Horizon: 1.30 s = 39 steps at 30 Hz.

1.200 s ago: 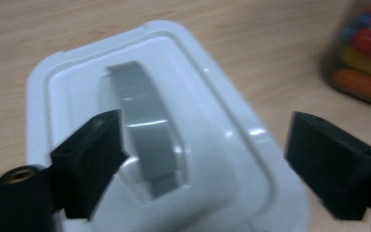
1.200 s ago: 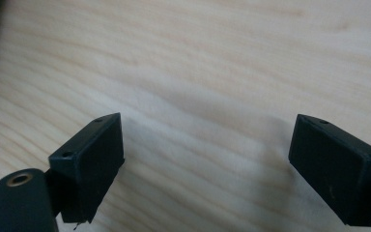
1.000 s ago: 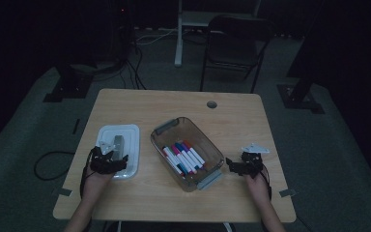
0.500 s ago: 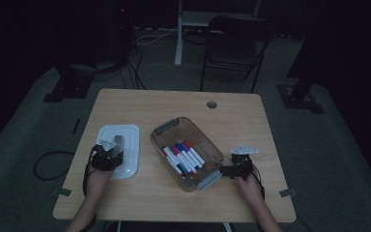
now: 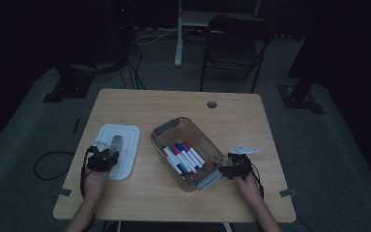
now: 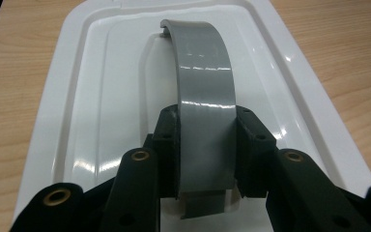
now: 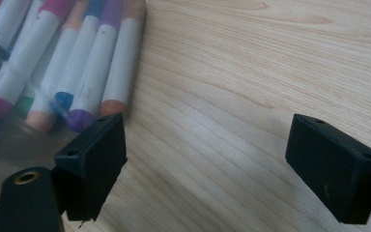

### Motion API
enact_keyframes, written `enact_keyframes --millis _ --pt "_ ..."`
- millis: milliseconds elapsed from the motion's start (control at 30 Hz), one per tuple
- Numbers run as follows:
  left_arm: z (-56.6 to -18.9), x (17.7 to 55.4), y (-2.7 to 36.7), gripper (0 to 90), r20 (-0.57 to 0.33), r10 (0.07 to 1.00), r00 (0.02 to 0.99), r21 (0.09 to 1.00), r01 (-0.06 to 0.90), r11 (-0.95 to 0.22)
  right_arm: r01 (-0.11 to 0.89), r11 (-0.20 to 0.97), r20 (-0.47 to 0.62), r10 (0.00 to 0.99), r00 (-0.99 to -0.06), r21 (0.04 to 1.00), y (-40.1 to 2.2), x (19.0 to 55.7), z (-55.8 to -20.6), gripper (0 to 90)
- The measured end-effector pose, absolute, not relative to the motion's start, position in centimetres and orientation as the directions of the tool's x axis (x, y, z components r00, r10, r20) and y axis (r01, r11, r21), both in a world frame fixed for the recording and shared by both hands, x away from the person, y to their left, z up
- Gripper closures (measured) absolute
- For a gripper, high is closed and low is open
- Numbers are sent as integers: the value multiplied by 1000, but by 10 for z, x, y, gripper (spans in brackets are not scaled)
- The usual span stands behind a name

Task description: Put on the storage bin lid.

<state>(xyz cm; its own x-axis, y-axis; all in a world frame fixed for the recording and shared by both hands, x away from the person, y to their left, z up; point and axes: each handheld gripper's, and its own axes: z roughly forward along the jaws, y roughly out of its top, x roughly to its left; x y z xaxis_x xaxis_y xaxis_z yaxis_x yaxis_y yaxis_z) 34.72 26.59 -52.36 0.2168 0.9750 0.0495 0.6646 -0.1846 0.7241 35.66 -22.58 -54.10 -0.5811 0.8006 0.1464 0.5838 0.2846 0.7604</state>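
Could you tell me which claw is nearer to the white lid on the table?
Left. The left claw is shut on the grey handle of the white lid. The right claw is open across the table, beside the marker bin.

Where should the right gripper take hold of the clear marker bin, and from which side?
Probably by the grey end handle on the bin nearest the right gripper, approached from that end. It juts beyond the wall, offering a narrow bar. The open jaws already sit beside that end.
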Motion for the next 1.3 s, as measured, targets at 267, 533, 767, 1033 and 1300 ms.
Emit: enact_keyframes --millis 267,533,767,1033,1300 --pt "-513 327 267 681 9 968 250 731 659 -177 558 338 131 758 -638 758 -217 349 -539 154" --pt "-484 309 268 681 -16 960 281 765 621 -169 495 380 123 684 -719 782 -197 339 -537 129" --pt "-455 297 271 681 -85 945 317 802 584 -124 454 406 109 638 -762 793 -180 331 -536 127" --pt "-425 293 260 681 -76 928 365 839 527 -138 436 404 107 624 -774 804 -160 337 -533 125" --pt "-406 290 246 681 -69 900 431 849 499 -173 406 439 94 578 -810 802 -128 341 -531 119"
